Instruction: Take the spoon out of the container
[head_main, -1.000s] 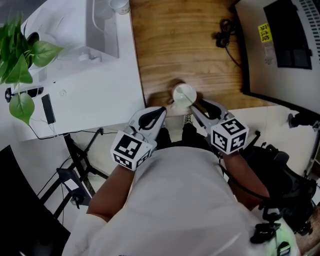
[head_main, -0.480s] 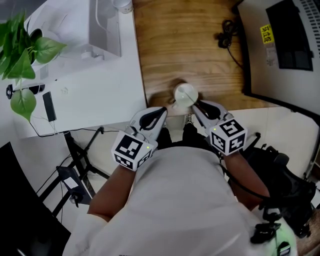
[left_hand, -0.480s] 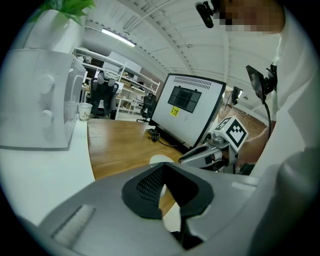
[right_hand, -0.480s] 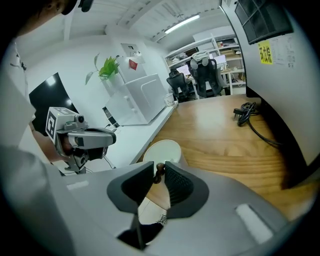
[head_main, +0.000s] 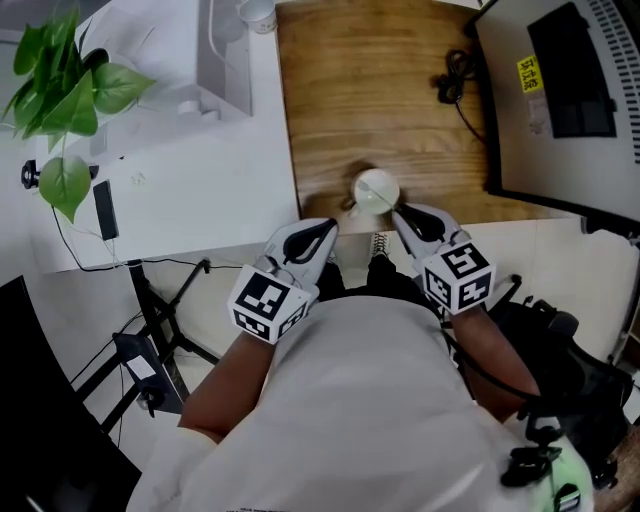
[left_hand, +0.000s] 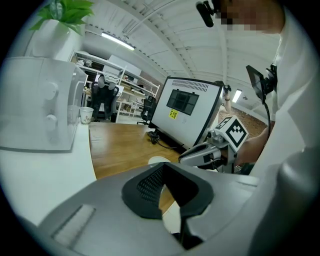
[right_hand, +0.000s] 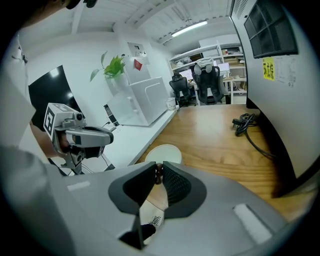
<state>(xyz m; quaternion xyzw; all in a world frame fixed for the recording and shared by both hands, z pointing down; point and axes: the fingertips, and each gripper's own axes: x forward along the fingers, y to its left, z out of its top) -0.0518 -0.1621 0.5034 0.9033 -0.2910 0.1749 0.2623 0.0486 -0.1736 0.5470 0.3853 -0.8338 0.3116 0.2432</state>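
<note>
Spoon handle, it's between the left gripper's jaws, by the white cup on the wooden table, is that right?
Not quite. The spoon handle is between the jaws of the right gripper, not the left; they have just been closing on it. The right gripper view shows this. The left gripper has nothing between its jaws. The rest holds: the white cup stands on the wooden table.

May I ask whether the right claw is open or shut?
Shut on the spoon: the right claw's jaws have just been closing and pinch its brown handle.
</note>
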